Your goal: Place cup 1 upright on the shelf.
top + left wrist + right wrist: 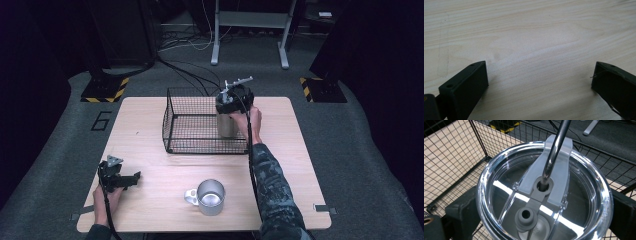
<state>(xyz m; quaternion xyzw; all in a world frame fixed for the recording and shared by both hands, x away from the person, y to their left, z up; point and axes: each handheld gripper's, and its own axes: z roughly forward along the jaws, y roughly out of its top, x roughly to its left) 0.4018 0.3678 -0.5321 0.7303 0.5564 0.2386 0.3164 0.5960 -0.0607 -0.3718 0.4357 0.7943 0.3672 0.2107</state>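
- The left claw (131,179) lies low at the near left corner of the wooden table (150,125), held in the person's left hand (106,197), pointing toward the table's middle.
- In the left gripper view its two black jaws stand spread wide apart over bare wood grain – nothing sits between them.
- A steel mug (210,196) stands upright near the table's front edge, about midway across, its handle turned left and its mouth open to the camera; it is well apart from both claws.
- Farther back, a black wire basket (172,120) sits on the middle of the table toward its far edge.
- A steel tumbler (226,126) stands upright inside the basket, at its right end, close to the right wall.
- The right gripper view looks down on the tumbler's clear lid (499,180); a metal straw (555,147) rises through a grey seal in the lid's middle.
- The right claw (227,116) comes down over the tumbler from above, the person's right hand (250,122) just beside the basket's right wall – its jaws press against opposite sides of the tumbler just below the lid, pinching it.
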